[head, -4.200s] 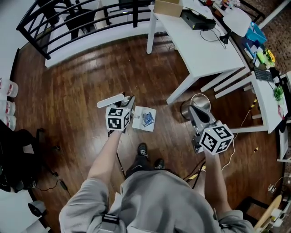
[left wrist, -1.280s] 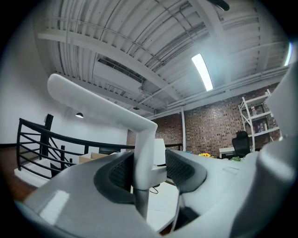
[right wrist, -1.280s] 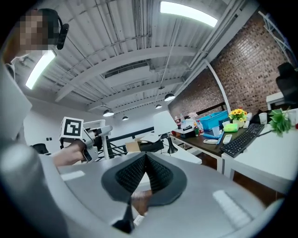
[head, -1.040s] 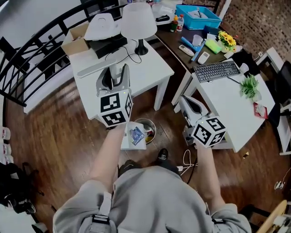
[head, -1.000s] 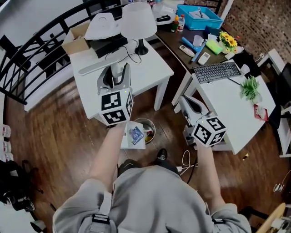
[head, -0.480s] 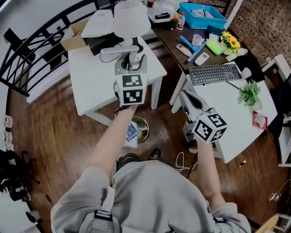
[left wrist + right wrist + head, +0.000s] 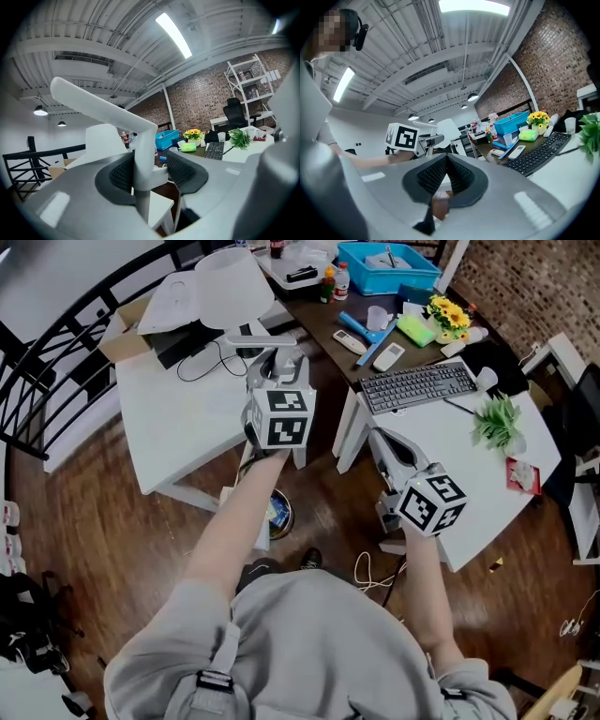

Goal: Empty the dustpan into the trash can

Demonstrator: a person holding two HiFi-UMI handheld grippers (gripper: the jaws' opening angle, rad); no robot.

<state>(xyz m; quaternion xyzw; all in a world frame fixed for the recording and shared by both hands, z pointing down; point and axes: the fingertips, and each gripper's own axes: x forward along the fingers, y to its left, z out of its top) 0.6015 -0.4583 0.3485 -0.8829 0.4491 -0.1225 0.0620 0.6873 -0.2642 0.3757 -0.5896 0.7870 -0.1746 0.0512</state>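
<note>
Got the smooth white plastic dustpan handle [image 7: 101, 105] pinched between the ribbed black pads [image 7: 123, 174] of the left gripper [image 7: 150, 169], right gripper [image 7: 446, 158] squeezed shut and empty, round shiny metal trash can [image 7: 281, 517] down below.

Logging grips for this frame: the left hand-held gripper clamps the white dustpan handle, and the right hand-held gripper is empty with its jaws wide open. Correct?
Not quite. The right hand-held gripper is empty, but its jaws are shut together, as the right gripper view shows. The left hand-held gripper does clamp the white dustpan handle.
</note>
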